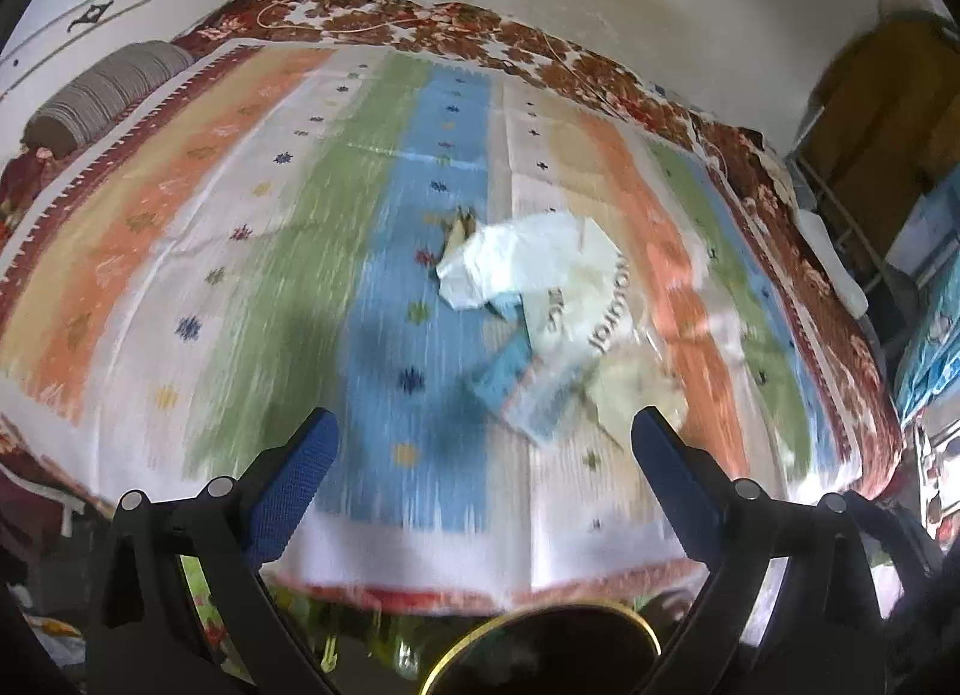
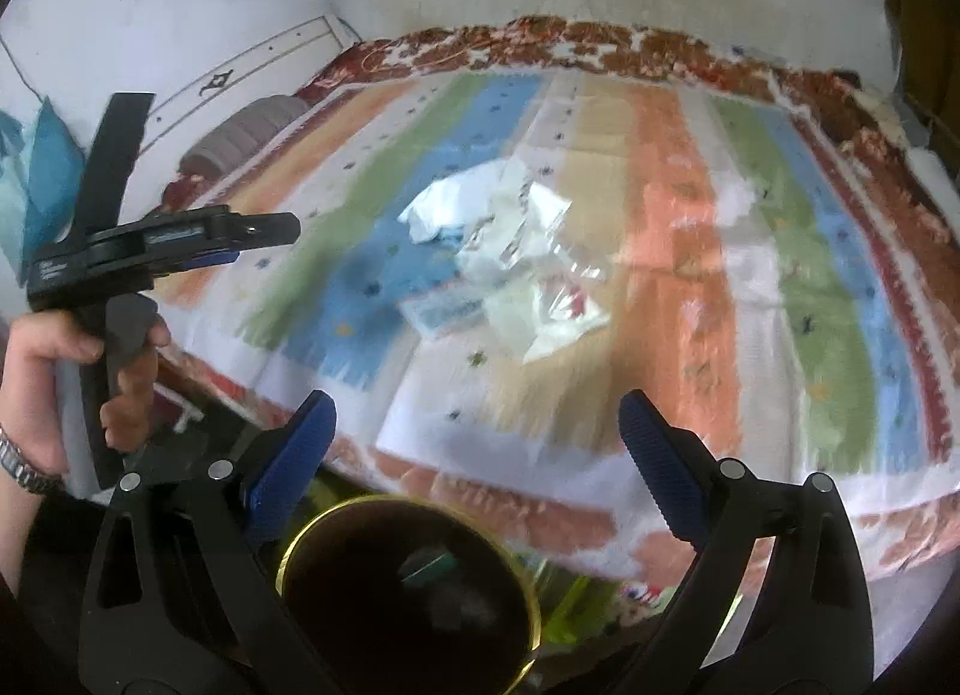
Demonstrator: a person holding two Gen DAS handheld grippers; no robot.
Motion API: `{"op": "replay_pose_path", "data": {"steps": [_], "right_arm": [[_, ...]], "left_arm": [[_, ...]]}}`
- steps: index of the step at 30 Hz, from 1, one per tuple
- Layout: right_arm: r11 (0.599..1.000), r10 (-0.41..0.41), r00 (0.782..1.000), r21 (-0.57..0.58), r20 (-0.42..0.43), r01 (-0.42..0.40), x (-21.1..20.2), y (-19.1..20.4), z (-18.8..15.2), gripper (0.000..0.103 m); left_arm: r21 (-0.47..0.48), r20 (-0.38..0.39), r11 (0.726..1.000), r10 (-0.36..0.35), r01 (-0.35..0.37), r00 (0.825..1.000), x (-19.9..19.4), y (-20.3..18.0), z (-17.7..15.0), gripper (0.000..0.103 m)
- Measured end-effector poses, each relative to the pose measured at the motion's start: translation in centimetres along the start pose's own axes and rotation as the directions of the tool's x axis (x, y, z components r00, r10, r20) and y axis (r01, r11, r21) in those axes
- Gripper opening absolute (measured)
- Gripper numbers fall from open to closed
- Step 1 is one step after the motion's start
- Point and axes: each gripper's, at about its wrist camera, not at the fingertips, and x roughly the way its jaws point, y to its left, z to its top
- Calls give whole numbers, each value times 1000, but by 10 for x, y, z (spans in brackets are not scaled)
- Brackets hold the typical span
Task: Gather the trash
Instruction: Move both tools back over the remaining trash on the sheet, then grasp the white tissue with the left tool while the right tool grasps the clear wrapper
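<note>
1. Plainly, the trash pile (image 1: 540, 305) lies near the middle of the striped bedspread (image 1: 240, 227), across its blue and pale bands; the right wrist view shows the same heap (image 2: 510, 275) well ahead of the fingers.
2. Its parts: a crumpled white paper (image 1: 510, 263), a cream bag with dark lettering (image 1: 588, 329), a flat blue-printed packet (image 1: 522, 389), and clear crinkled film (image 2: 558, 287) on the right side of the heap. Both views are blurred, so there may be further small scraps that I cannot make out.
3. Left gripper (image 1: 483, 455): its blue pads stand wide apart with nothing between them, short of the pile.
4. Right gripper (image 2: 477, 437): also spread wide and empty, near the bed's front edge; a dark bin with a gold rim (image 2: 336, 521) sits just below it, with what looks like something already inside.
5. Handling, as I judge it: everything is light, thin and soft. Paper and bag will crush under the pads without harm; the film is likely slippery and may slide out of a shallow pinch.
6. Where to hold: take the white paper at its raised crumpled ridge, the bag at a bunched fold, not a flat face.
7. The flat packet lies close to the cloth, so come in at a lifted corner or the fingers may catch the bedspread too.
8. Loose pieces may drop apart, so lifting one at a time seems safer.
</note>
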Motion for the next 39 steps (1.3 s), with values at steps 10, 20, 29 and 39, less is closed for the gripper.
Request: {"op": "replay_pose_path", "data": {"steps": [10,20,29,39], "right_arm": [[999,-37,998,-11,-40,37,47,-11,17,90],[998,-69,995,-1,-72,69,93,-27,23,77],[997,-73,991,17,-116,75,129,-39,27,57],[995,-100,982,15,-159,103,146,-43,25,16]], "left_arm": [[25,-14,1000,-5,5,1000,62,3,32,86],[23,-43,1000,20,-19,999,109,11,55,72],[25,-45,999,29,-28,999,138,9,66,62],[125,-84,992,29,-18,996,164,-2,60,19]]}}
